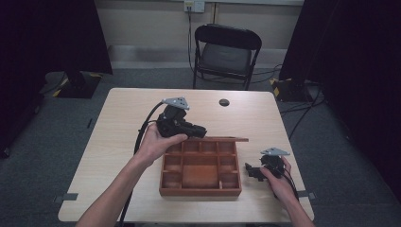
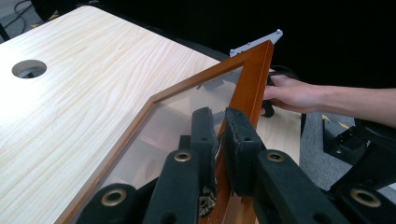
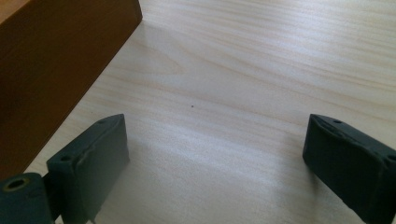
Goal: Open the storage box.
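**Lid pinched at its frame, box beside the idle gripper**

The left gripper (image 2: 219,135) clamped the wooden frame of the glass lid (image 2: 250,84), which ran long away from its fingers, raised above the compartment box (image 1: 201,171). The right gripper (image 3: 212,154) rested wide, nothing between, just right of the box.

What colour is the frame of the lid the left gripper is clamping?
Orange-brown wood around a clear pane; the lid frame shows best in the left gripper view.

High view looks down over the table (image 1: 123,118); both tool views sit close, sharing its wooden box (image 1: 201,189).
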### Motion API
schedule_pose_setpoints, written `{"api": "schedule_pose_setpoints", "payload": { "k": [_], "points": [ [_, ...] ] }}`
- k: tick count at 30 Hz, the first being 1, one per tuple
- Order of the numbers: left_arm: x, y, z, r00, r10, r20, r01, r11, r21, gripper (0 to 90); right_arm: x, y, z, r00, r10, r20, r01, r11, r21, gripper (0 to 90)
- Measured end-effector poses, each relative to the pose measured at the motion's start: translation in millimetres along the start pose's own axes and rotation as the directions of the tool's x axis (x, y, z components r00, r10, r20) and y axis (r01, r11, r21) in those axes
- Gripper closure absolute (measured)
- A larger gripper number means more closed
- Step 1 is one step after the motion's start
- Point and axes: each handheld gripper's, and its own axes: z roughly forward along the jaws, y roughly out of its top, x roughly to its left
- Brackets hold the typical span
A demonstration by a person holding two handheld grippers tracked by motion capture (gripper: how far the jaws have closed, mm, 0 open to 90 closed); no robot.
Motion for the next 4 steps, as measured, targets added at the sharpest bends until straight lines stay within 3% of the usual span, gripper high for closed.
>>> {"api": "schedule_pose_setpoints", "payload": {
  "k": [4],
  "points": [
    [-0.2, 0.1, 0.2, 1.0, -0.001, 0.001, 0.001, 1.0, -0.003, 82.7, -0.3, 0.1, 0.1, 1.0, -0.001, -0.002, 0.001, 1.0, 0.001, 5.9]
  ]
}}
